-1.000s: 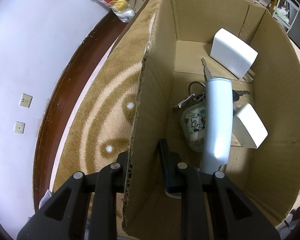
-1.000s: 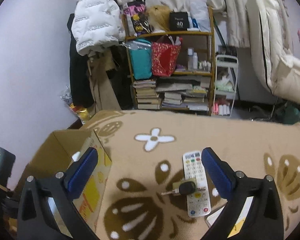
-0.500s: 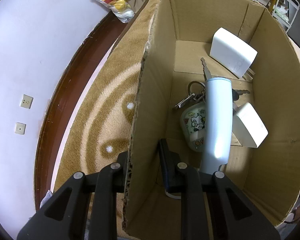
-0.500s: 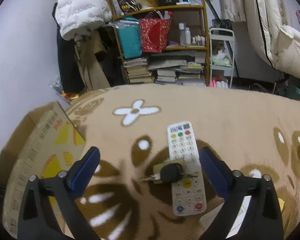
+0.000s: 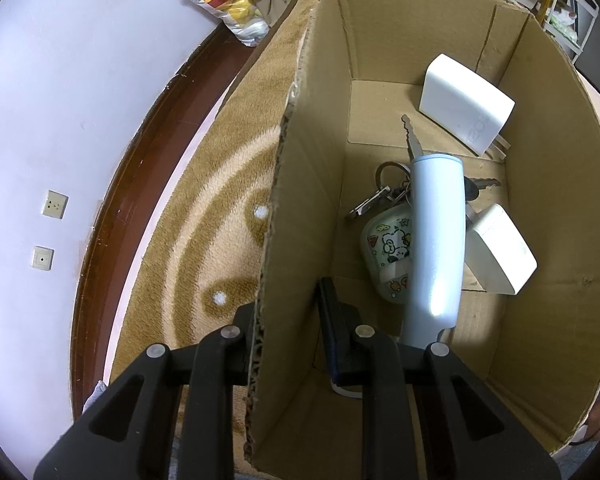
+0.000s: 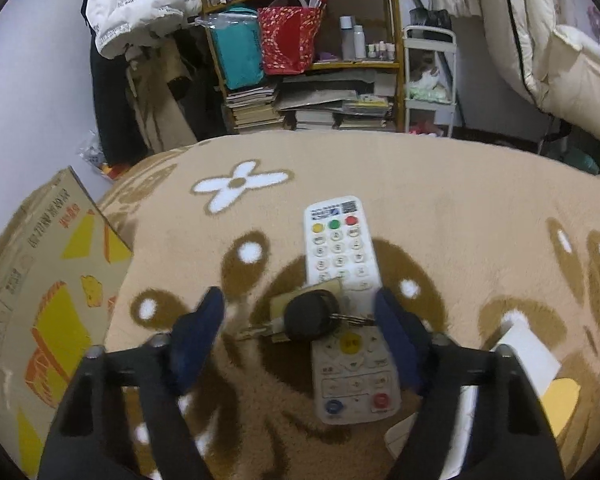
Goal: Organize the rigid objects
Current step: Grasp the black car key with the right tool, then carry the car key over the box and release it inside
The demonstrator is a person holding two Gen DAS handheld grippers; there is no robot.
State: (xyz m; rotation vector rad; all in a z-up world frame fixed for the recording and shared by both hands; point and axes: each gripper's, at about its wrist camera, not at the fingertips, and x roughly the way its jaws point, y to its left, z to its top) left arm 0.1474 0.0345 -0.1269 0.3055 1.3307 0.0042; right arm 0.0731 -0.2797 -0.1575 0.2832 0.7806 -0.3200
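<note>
Patterned rug [image 6: 460,208], spread right gripper [image 6: 300,312] above car key [image 6: 310,316].

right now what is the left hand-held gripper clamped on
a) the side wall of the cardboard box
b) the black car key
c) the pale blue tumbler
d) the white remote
a: in the left wrist view the left hand-held gripper has one finger outside and one inside the cardboard box, closed on its side wall; the pale blue tumbler only lies inside the box, beside it.
</note>
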